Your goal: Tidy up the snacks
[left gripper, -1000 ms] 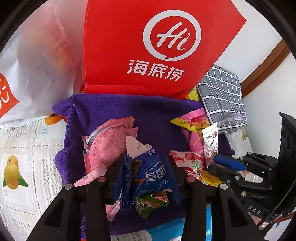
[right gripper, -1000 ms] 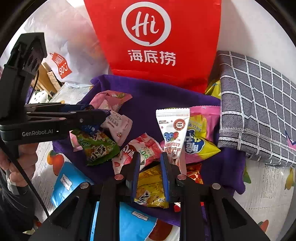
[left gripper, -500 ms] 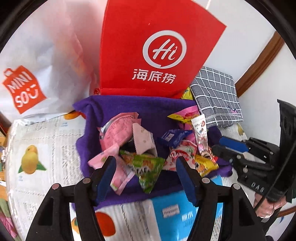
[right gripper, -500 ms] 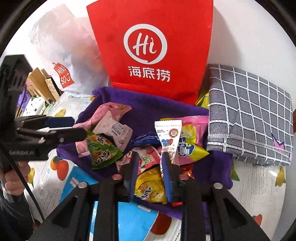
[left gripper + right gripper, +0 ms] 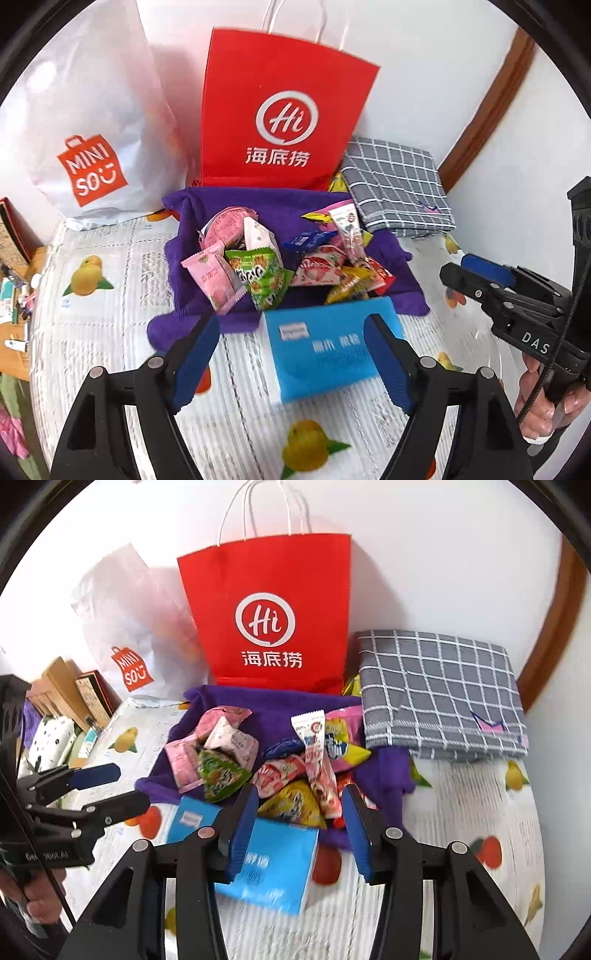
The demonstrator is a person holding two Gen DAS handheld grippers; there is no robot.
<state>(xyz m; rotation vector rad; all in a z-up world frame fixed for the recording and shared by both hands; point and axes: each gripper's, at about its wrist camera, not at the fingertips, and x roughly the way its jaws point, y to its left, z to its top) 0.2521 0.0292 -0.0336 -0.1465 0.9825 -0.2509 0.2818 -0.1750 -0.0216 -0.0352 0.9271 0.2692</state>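
A heap of snack packets lies on a purple cloth, among them a green packet, a pink one, a yellow one and a tall white-and-pink one. My left gripper hangs above and in front of the heap, its jaws opening with nothing between the pads. My right gripper hovers over the near edge of the heap, its jaws also opening and holding nothing. Each gripper shows in the other's view: the right gripper and the left gripper.
A blue tissue pack lies in front of the cloth under both grippers. A red paper bag and a white shopping bag stand against the wall. A folded grey checked cloth lies at the right. The tablecloth has a fruit print.
Both grippers let go of their packets, the left a blue one and the right a yellow one. They rose and drew back from the heap with their jaws spreading.
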